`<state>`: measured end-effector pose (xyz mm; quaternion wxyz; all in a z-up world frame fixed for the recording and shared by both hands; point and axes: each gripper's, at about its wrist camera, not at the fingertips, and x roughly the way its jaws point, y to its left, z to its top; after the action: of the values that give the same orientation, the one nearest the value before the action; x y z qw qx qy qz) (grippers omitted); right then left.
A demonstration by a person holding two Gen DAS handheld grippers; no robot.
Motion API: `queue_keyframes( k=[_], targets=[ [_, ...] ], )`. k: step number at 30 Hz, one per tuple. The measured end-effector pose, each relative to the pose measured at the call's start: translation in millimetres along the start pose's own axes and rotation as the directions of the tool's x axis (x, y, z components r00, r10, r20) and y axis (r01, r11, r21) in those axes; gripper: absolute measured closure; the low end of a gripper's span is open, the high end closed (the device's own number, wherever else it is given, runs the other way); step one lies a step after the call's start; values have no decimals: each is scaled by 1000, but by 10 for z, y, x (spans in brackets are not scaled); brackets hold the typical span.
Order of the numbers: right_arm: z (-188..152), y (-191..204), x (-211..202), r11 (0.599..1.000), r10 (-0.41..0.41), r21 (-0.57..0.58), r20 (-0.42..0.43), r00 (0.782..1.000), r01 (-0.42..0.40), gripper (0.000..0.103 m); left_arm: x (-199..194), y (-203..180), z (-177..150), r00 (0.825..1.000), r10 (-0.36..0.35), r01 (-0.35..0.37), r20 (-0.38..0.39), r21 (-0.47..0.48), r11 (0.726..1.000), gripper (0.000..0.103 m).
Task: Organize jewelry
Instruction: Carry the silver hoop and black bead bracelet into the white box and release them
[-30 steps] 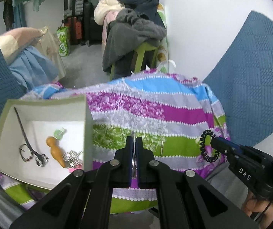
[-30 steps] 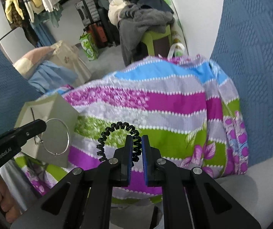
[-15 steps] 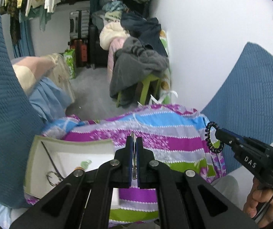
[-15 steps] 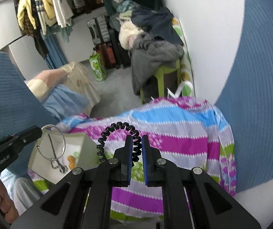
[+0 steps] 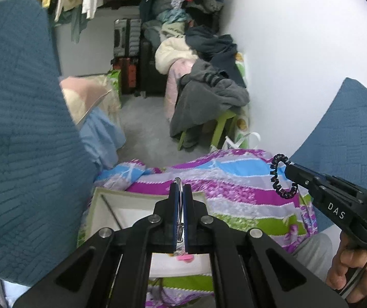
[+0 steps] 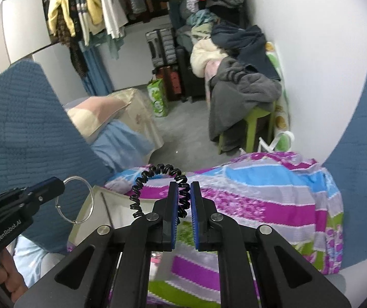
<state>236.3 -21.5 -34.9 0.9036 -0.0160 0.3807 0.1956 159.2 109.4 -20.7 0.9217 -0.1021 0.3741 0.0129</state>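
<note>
My left gripper [image 5: 180, 188] is shut on a thin silver hoop [image 5: 178, 181], seen edge-on between its blue pads. From the right wrist view the same hoop [image 6: 88, 200] hangs round from the left gripper [image 6: 60, 184]. A black spiral coil band [image 6: 157, 179] is pinched in my right gripper [image 6: 184, 187], which is shut on it. The left wrist view shows that coil band [image 5: 277, 177] dangling off the right gripper [image 5: 290, 170]. Below both sits an open pale box [image 5: 98, 205] on a striped floral cloth [image 5: 247, 195], its inside mostly hidden by my fingers.
Blue quilted cushions [image 5: 19, 128] rise at the left and right [image 6: 363, 154]. Beyond the cloth, a green stool heaped with grey and dark clothes [image 5: 209, 97] stands by the white wall. Suitcases [image 6: 162, 46] and hanging garments [image 6: 85, 12] fill the back.
Both grippers have risen and pulled back from the cloth, each keeping its hold. The box and cloth now sit lower and smaller in view, and more of the room shows.
</note>
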Motion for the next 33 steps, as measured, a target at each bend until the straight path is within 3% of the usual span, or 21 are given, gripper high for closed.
queue_keyframes(
  k=[13,27,31,33],
  targets=[
    [-544,417,856,999,26,-30,-175,984,-32,96,662,723,-506,989,6,-19,-150,-89,996,103],
    [-1060,475,1377,998,60,-6,-354,933,-66,94,1296,883,-1084,944,-26,-17,-328,-126,992,102],
    [-1069,427,1355,997,83,23,-367,926,-80,94,1283,859,-1088,944,-23,-17,-329,-118,993,102],
    [-1041,425,1316,996,89,23,-367,926,-87,85,1236,841,-1040,949,-27,-12,-314,-119,993,100]
  ],
)
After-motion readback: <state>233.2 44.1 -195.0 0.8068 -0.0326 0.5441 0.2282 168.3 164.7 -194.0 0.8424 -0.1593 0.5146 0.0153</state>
